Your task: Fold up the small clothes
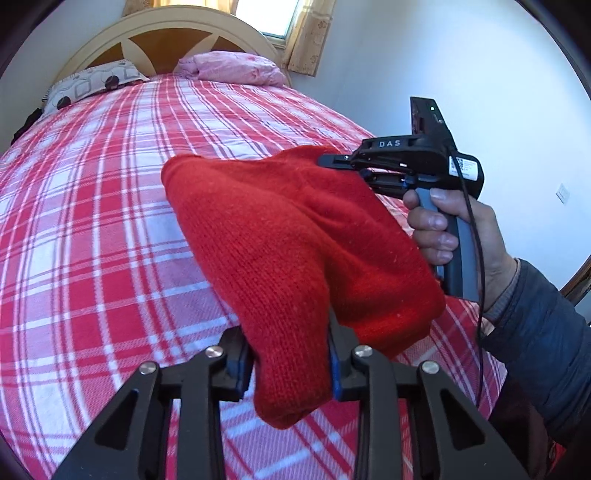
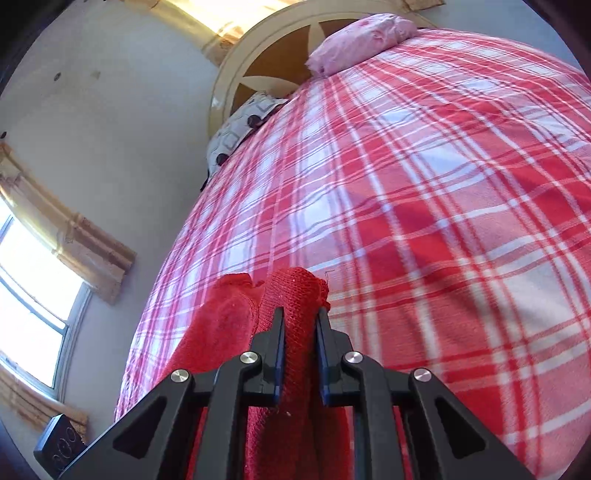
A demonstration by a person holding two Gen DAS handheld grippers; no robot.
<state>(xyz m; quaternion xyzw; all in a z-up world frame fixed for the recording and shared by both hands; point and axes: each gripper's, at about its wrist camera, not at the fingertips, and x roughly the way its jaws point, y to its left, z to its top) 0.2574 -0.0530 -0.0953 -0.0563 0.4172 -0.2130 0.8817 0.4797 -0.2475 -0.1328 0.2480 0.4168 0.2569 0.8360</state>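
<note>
Your left tool (image 1: pixel 291 365) has its blue pads pressed on a bunched end of the red knit garment (image 1: pixel 295 251), jaws narrowed to the width of that fold. Your right tool (image 1: pixel 334 161), gripped by your right hand (image 1: pixel 454 229), pinches the far end; its own view shows the jaws nearly together on a ribbed band of the knit (image 2: pixel 299 332). The garment hangs slung between the two tools, clear of the bed (image 1: pixel 110 184), sagging in a soft pouch with a rounded corner sticking out to the left. The knit is thick, fuzzy and finely ribbed. The bedspread under it is a flat red, pink and white plaid. A patterned pillow (image 1: pixel 92 81) and a pink pillow (image 1: pixel 236 68) lie well apart at the curved headboard (image 1: pixel 166 29), leaving a wide stretch of bare plaid below the garment.
</note>
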